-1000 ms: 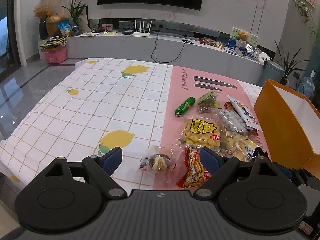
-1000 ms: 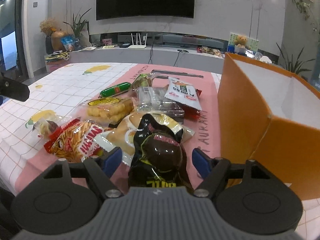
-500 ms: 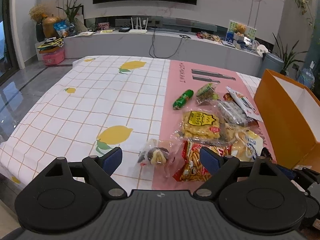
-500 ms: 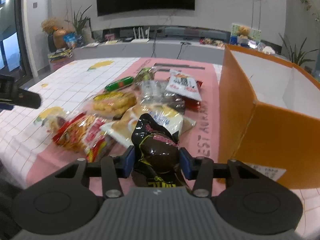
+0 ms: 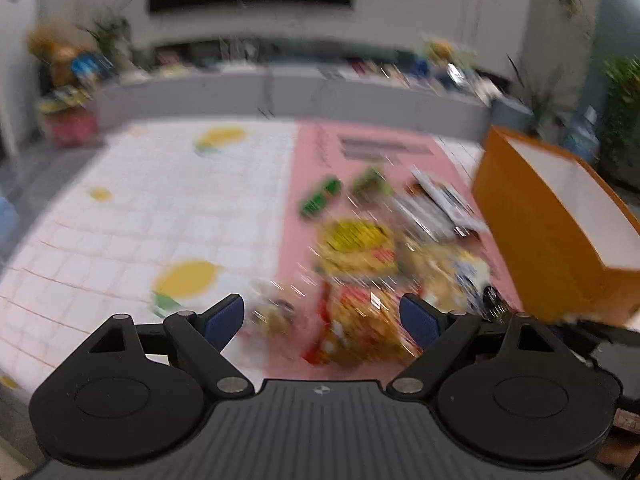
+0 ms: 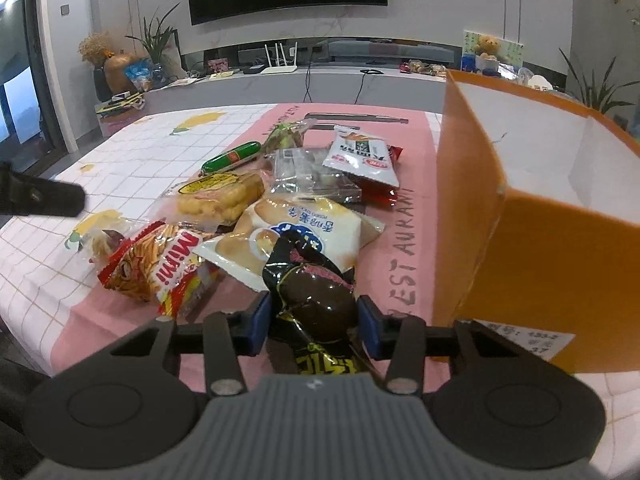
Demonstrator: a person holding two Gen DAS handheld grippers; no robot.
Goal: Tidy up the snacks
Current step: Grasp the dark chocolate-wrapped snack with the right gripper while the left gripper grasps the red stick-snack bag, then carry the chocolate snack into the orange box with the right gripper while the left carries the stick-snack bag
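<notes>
A black snack packet (image 6: 306, 280) with a dark round cake inside lies at the near edge of the snack pile, between the blue pads of my right gripper (image 6: 314, 322). The jaws are closing and both pads press on its sides. Just right of it stands the open orange box (image 6: 540, 264), white inside. My left gripper (image 5: 322, 320) hangs open above the near-left part of the pile, over a red chip bag (image 5: 360, 320) and a small clear packet (image 5: 272, 312); nothing is between its fingers. The left wrist view is motion-blurred.
The pile on the pink runner includes a red Mimi bag (image 6: 160, 268), a white bread bag (image 6: 296, 224), yellow puffs (image 6: 220, 196), a green sausage (image 6: 232, 158) and a white packet (image 6: 360, 156). The lemon-print tablecloth (image 5: 140, 220) spreads left. A TV bench lies beyond.
My right gripper's jaws have come together onto the black packet from wide apart. The left wrist view has tilted slightly and turned blurry; its jaws stay open.
</notes>
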